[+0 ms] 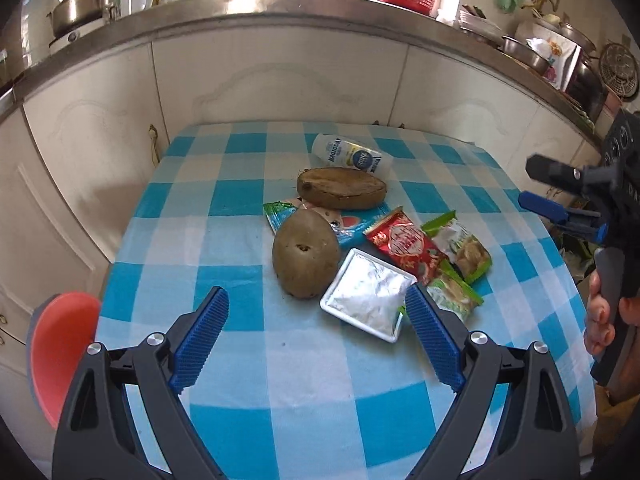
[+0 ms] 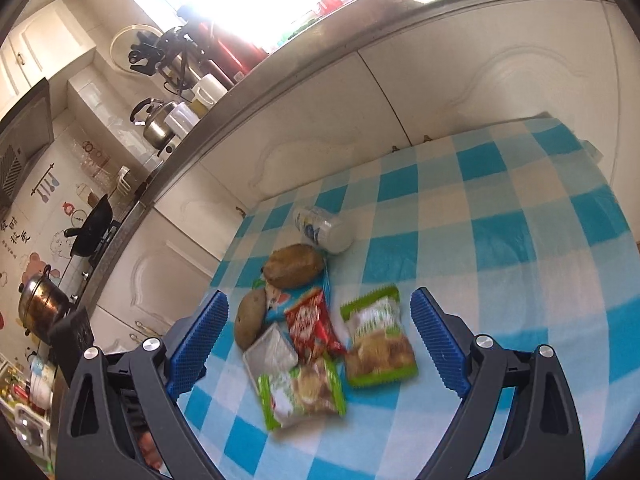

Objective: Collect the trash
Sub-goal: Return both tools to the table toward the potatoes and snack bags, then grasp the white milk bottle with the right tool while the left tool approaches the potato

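Both tools hover with fingers spread wide and empty over a blue-checked worktop [image 1: 248, 364] where the trash lies bunched near the middle, none of it yet lifted. The left tool [image 1: 316, 312] is poised over the near part of the worktop, its right finger [image 1: 434, 340] just beside a silver foil tray [image 1: 366, 298] and a green snack packet [image 1: 454, 294]. The right tool [image 2: 318, 312], seen from its own camera, frames a red wrapper [image 2: 314, 322] and two green packets [image 2: 378, 338] [image 2: 302, 394] between its open fingers, above them and apparently not touching. Toward the far edge lies a white plastic bottle [image 1: 348, 154] on its side, with two brown, potato-like lumps [image 1: 342, 188] [image 1: 306, 254] resting partly on a blue wrapper [image 1: 352, 228]. The step in hand looks like the first pick: choosing a piece and lining up on it. No bin shows for certain; a red rounded object [image 1: 60, 352] sits off the worktop's left edge, but what it is cannot be told. The next move likely calls for lowering one tool onto a flat wrapper's edge, since thin foil lying flush on cloth may slip or drag the cloth with it
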`<act>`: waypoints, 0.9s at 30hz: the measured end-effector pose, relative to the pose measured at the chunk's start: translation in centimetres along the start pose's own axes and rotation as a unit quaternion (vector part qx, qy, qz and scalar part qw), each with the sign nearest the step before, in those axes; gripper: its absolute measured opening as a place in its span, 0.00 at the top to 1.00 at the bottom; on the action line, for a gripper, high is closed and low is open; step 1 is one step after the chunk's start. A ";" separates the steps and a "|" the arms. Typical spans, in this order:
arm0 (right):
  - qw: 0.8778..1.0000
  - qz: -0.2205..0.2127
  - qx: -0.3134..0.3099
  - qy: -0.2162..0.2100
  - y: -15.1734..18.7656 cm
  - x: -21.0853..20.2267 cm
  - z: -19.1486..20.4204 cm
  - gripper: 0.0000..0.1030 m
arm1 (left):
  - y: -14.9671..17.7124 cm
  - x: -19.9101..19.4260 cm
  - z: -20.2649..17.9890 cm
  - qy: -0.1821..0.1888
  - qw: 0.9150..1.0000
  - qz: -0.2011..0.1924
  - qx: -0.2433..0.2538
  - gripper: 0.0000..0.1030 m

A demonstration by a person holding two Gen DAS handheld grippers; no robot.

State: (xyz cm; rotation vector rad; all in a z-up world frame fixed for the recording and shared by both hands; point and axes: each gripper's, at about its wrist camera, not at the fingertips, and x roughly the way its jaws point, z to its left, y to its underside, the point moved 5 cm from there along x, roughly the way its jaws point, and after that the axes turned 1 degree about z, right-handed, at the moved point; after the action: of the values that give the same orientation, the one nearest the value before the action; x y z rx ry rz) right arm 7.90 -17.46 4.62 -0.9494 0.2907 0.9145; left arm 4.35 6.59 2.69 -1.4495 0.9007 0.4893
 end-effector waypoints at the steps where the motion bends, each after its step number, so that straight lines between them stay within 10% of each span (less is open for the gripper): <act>1: 1.000 0.004 -0.002 -0.002 -0.8 0.9 0.1 0.11 | -0.1 0.6 0.0 0.001 1.000 0.003 -0.002 0.12; 27: 0.991 0.098 -0.094 0.017 -5.4 16.1 1.7 0.16 | -1.1 7.3 0.9 -0.002 0.999 0.036 -0.025 0.44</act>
State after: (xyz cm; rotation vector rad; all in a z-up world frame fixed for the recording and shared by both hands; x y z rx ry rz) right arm 21.57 -8.71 -0.67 -1.1257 0.3353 1.1207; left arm 9.78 5.72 -2.29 -1.4657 0.9455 0.5709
